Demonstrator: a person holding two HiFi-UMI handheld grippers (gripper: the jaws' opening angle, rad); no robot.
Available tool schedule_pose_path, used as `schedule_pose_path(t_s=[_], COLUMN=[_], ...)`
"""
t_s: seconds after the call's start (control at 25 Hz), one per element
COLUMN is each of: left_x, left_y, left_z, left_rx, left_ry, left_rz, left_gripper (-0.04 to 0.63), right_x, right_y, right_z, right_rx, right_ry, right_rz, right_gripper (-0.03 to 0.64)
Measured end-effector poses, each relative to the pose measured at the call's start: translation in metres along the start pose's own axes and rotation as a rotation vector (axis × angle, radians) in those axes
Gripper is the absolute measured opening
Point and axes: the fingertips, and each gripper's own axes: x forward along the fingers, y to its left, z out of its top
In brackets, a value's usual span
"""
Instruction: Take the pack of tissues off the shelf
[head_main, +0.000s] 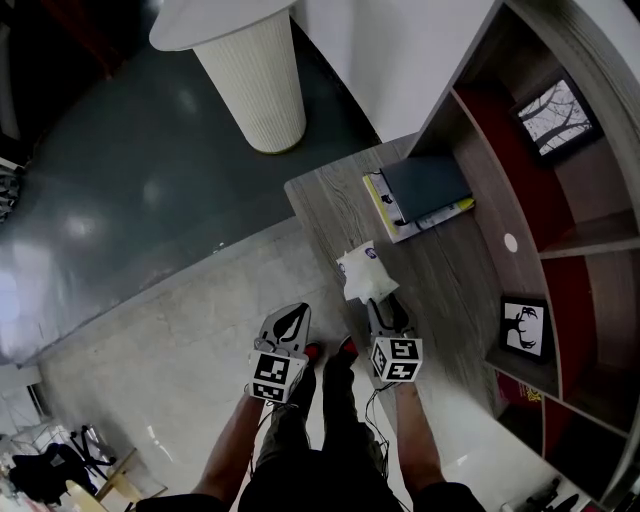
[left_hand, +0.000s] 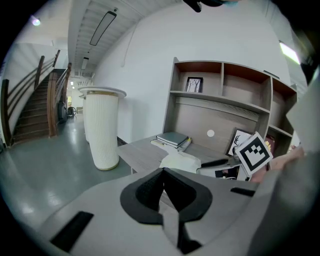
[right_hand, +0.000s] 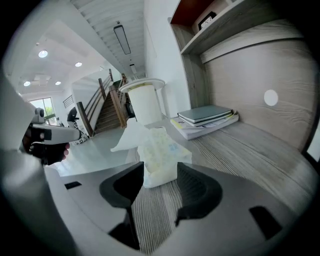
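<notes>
Grey plastic right claw (right_hand: 161, 171): jaws spread wide, nothing gripped. Between the jaws, upright on the tabletop (right_hand: 240, 150): pack of tissues (right_hand: 159, 147), white wrapper crumpled, loose flap raised at the top. Pads just beside the pack on either side, not pressing it. Right marker cube (head_main: 396, 360) seated behind the jaws.

Pack location: off the shelf, resting on the grey wood-grain tabletop near its left edge, at the right claw's tips.

Left claw (left_hand: 163, 172): jaws closed together to a point, nothing between them. Held just left of the right claw, apart from it, over the pale floor (head_main: 180, 330) beside the tabletop edge. Left marker cube (head_main: 275, 375) likewise at the rear.

Farther along the tabletop: stack of books (head_main: 420, 190), dark cover uppermost, yellow edge showing beneath, well apart from the pack.

Right of the tabletop: shelf unit (head_main: 500, 170), grey frame, red-brown back panels. Far framed picture (head_main: 555, 118) in an upper compartment; near framed picture (head_main: 524, 326) lower down, black figure on white.

Far left: white ribbed column (head_main: 255, 80), standing on the dark floor (head_main: 120, 170), glossy with light reflections.
</notes>
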Motion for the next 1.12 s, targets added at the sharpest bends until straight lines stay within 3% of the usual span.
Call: schedule_pose_path(t_s=[0.36,0.76,1.12], left_x=[-0.013,-0.032,-0.06], left_y=[-0.01,-0.028,-0.046], left_z=[0.004,0.053,0.106], left_rx=[0.032,0.104,0.175], left_ry=[-0.021,-0.104,-0.191], left_rz=[-0.018,-0.066,-0.126], left_gripper=[0.008,0.008,0.008], right_x=[-0.024,-0.073,-0.136], right_y=[0.006,0.01,0.01], right_z=[0.012,0.059,0.099], right_rx=[0.008,0.007,0.003], right_ry=[-0.047,-0.174,-0.29], right_rz=[-0.017,-0.065,-0.172], right_gripper=[0.21,0.206,0.126])
